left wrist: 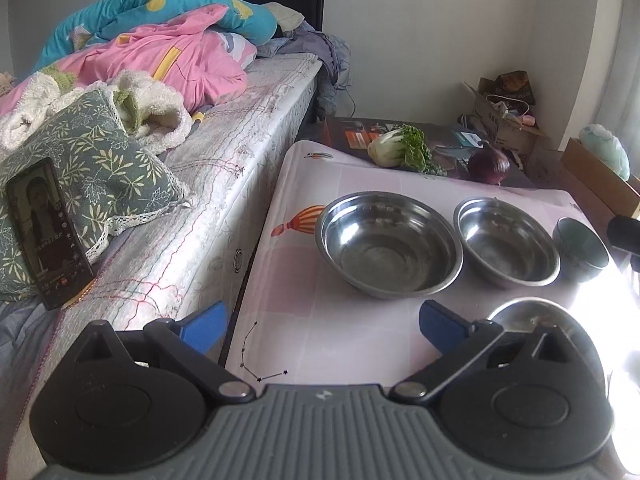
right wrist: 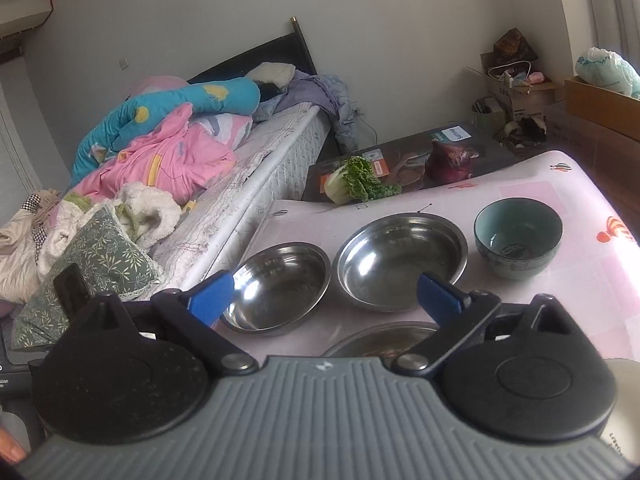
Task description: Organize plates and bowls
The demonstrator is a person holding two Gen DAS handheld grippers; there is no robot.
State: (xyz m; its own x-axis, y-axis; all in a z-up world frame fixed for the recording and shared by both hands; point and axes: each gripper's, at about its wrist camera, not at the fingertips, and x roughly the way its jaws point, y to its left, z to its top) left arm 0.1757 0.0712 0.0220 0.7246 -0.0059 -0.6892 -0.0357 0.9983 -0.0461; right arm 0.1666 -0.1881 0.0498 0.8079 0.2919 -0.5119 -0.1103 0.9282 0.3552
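Bed (left wrist: 224,168) on the left, piled with quilts. The big steel bowl (left wrist: 388,244), smaller steel bowl (left wrist: 508,242) and teal bowl (left wrist: 582,250) sat in a row on the pink surface (left wrist: 304,340), all ahead of the fingers. Left gripper (left wrist: 320,326) was wide open, empty; right gripper (right wrist: 324,296) too, and it looked closer to the bowls. Cabbage (right wrist: 358,180) and boxes (right wrist: 520,92) behind.

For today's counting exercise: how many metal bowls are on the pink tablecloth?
3. The largest metal bowl sits nearest the bed, a smaller metal bowl is beside it next to the teal ceramic bowl, and a third metal bowl is nearest the camera, partly hidden. More may be out of view.
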